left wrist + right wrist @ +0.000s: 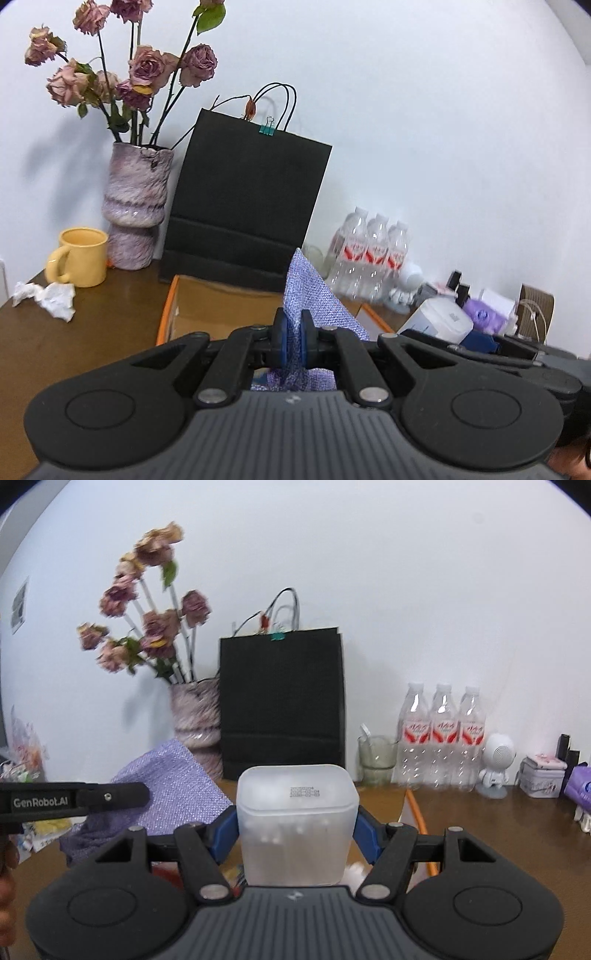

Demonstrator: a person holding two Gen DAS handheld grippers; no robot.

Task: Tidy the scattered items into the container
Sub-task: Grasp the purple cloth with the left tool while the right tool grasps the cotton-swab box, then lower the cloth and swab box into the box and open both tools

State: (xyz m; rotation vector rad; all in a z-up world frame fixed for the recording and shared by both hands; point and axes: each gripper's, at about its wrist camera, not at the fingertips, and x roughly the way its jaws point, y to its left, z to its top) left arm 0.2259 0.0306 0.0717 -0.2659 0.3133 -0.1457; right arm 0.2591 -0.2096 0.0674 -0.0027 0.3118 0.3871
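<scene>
Here the left gripper (pixel 294 338) pinches the purple cloth (pixel 314 301) tight between its fingers; the right gripper (pixel 297 825), fingers wide, clasps a frosted plastic box (pixel 297 819).

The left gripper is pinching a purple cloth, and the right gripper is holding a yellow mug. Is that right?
Not quite. The left gripper does pinch the purple cloth, but the right gripper holds a frosted plastic box, not a mug. The right wrist view shows the box between its blue pads. The yellow mug sits on the table beside the vase, as the left wrist view shows.
</scene>
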